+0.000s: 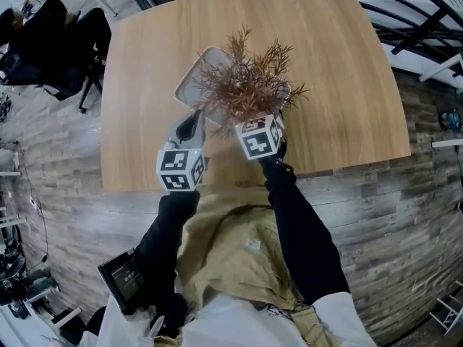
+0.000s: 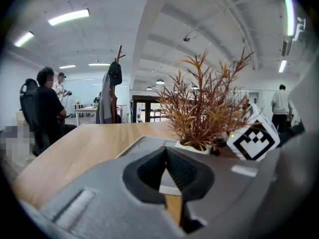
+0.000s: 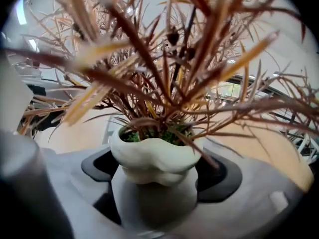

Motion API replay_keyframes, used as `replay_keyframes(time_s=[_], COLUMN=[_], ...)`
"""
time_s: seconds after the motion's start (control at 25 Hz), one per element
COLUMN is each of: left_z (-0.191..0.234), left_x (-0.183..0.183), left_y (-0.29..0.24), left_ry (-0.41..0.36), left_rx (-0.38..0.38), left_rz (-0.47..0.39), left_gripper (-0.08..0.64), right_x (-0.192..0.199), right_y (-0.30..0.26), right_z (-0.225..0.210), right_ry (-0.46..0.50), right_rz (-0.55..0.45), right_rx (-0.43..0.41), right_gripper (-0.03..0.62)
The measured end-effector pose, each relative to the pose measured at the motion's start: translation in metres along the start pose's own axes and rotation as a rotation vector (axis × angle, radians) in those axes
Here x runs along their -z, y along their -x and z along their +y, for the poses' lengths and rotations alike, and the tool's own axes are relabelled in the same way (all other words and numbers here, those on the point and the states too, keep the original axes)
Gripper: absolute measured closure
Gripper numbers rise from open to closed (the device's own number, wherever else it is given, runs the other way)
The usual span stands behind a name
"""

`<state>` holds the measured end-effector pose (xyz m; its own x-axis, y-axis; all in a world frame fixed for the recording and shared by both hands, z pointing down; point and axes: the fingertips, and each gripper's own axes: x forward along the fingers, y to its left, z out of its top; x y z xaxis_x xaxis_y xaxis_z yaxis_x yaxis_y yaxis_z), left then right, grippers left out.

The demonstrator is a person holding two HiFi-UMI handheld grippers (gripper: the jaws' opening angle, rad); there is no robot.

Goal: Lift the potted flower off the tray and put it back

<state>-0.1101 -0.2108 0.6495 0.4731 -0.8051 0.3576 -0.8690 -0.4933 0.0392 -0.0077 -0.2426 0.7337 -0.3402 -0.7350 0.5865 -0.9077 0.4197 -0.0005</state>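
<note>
The potted flower has dry red-brown fronds in a small white pot. It stands on the near right part of the grey tray on the wooden table. My right gripper reaches in under the fronds. The pot fills the gap between its jaws, and the black pads lie against the pot's sides. My left gripper rests shut at the tray's near edge, left of the pot, with nothing in it. In the left gripper view its pads meet over the tray, with the pot beyond to the right.
The table's near edge runs just behind both grippers. Black office chairs stand off the table's far left corner. A seated person and a coat stand are beyond the table's far end. Metal frames lie at the right.
</note>
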Motion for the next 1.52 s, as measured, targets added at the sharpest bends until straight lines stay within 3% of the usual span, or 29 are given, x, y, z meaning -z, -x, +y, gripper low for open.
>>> replay_keyframes(time_s=[1.12, 1.28, 1.52], left_z=[0.005, 0.002, -0.001], left_x=[-0.011, -0.03, -0.091], left_y=[0.003, 0.008, 0.027], left_ry=[-0.003, -0.004, -0.001], left_rx=[-0.027, -0.025, -0.016], left_rz=[0.013, 0.009, -0.024], left_gripper=[0.558, 0.558, 0.558], right_x=[-0.027, -0.049, -0.105], right_y=[0.036, 0.05, 0.092], right_z=[-0.001, -0.005, -0.006], right_ry=[0.011, 0.008, 0.005], right_rz=[-0.183, -0.201, -0.232], right_rx=[0.011, 0.016, 0.031], right_gripper=[0.118, 0.118, 0.117])
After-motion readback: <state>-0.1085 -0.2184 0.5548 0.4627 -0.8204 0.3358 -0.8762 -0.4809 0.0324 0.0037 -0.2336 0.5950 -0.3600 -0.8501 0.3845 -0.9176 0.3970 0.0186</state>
